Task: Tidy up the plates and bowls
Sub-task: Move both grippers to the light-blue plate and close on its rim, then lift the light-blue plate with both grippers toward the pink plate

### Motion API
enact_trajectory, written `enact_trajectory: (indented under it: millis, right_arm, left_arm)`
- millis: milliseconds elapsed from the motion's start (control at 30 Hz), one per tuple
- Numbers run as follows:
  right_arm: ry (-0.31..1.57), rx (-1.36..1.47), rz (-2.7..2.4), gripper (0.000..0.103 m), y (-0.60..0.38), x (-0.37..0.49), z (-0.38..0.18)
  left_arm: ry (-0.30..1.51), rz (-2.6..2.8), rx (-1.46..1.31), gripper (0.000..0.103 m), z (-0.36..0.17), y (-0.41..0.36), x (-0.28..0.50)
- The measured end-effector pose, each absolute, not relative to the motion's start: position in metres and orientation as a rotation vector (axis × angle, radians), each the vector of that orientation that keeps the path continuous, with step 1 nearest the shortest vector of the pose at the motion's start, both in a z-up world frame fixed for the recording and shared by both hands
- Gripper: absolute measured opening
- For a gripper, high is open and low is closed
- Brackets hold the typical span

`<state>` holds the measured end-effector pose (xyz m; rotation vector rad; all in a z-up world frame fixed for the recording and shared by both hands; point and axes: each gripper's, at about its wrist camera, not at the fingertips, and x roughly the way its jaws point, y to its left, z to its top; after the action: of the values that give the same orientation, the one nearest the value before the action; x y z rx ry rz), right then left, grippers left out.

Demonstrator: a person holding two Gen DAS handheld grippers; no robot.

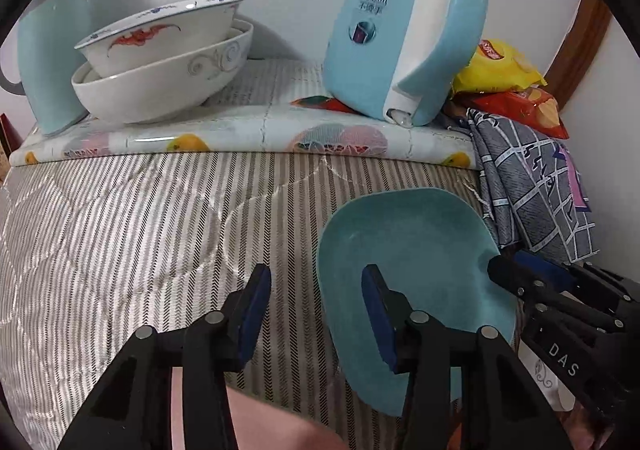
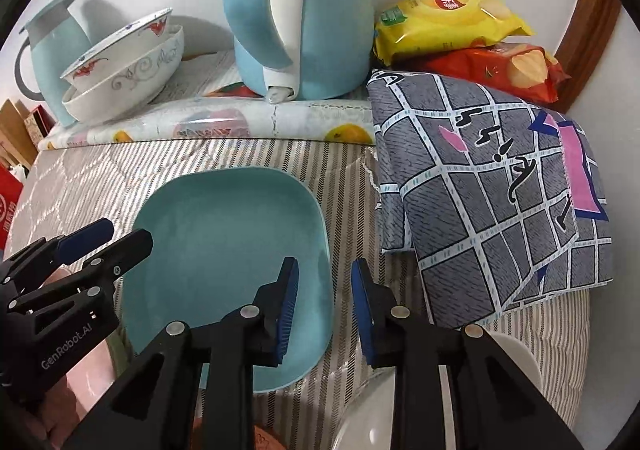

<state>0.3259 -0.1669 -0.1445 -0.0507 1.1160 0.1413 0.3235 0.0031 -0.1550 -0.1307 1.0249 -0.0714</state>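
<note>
A teal squarish plate (image 1: 408, 250) (image 2: 224, 234) lies flat on the striped bedding. My left gripper (image 1: 316, 314) is open, its right finger over the plate's left part and its left finger over the bedding; it also shows at the plate's left edge in the right wrist view (image 2: 104, 238). My right gripper (image 2: 324, 310) is open and straddles the plate's right edge; its fingertips (image 1: 520, 270) show at that edge in the left wrist view. Two stacked white bowls (image 1: 164, 61) (image 2: 124, 61) stand at the back left. A white dish (image 2: 516, 362) lies partly hidden under my right gripper.
A tall light-blue kettle (image 1: 400, 29) (image 2: 296, 9) stands at the back on a fruit-print mat (image 1: 240, 133). A pale blue jug (image 1: 48, 57) stands left of the bowls. Snack bags (image 2: 456, 21) and a grey patterned cloth (image 2: 492, 185) lie to the right.
</note>
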Motion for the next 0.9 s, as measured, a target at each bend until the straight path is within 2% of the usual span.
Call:
enact_trajectory:
  millis: [100,233,367,900]
  right_arm:
    - [1.134,-0.053,0.148,0.022,-0.166,0.328,-0.15]
    - [1.157,-0.071,0.153,0.01,-0.162,0.33,-0.159]
    - [1.139,-0.102,0.132,0.006,-0.162,0.329,-0.161]
    - [1.05,-0.044,0.118,0.005,-0.172,0.31,-0.122]
  left_arm:
    - [1.034,-0.085,-0.138,0.036,-0.16,0.001,0.326]
    - [1.028,-0.122,-0.126,0.021,-0.165,-0.005,0.327]
    - [1.013,-0.117,-0.118,0.012,-0.165,-0.006,0.326]
    - [0.933,-0.135,-0.15,0.011,-0.125,0.005,0.302]
